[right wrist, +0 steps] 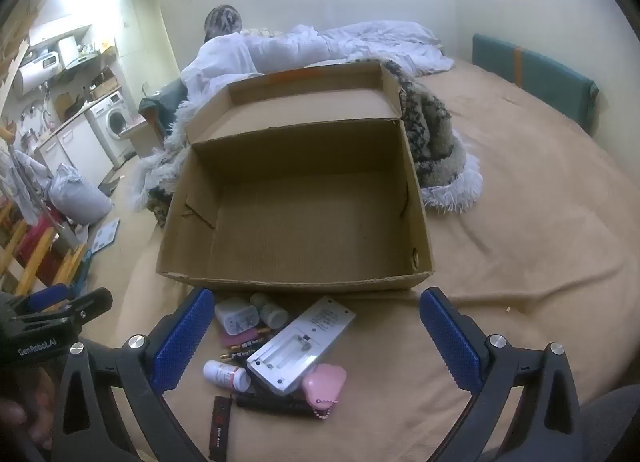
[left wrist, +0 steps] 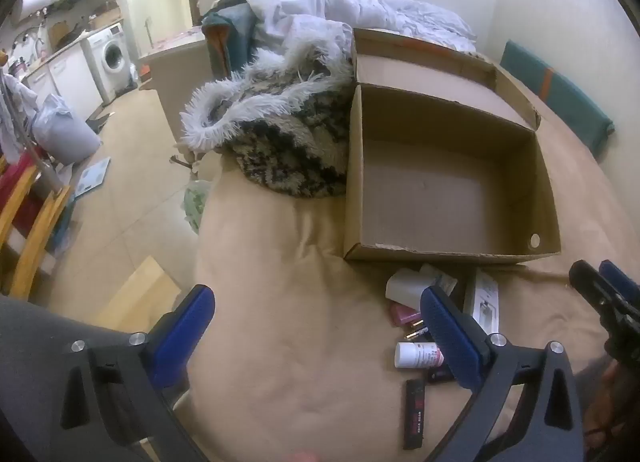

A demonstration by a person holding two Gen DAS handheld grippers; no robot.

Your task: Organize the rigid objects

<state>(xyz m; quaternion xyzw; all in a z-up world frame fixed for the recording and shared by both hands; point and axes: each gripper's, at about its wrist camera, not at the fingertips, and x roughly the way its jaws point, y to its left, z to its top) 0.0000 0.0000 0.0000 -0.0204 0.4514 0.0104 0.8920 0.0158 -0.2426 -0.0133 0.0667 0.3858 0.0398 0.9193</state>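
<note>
On the tan bed (right wrist: 520, 221), both tools (left wrist: 316, 314) (right wrist: 316, 322) gape beside the box's (right wrist: 296, 282) front edge.

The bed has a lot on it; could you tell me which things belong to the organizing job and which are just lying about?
Job:
cardboard box
grey remote
white pill bottle
pink heart keychain
black stick

Lying about:
fluffy blanket
white duvet
teal cushion

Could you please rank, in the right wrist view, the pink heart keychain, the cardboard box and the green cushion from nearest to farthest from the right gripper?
1. Pink heart keychain: between the open fingers of the right gripper, on the bed.
2. Cardboard box: just ahead, beyond the clutter, empty.
3. Green cushion: far right, against the wall.
</note>
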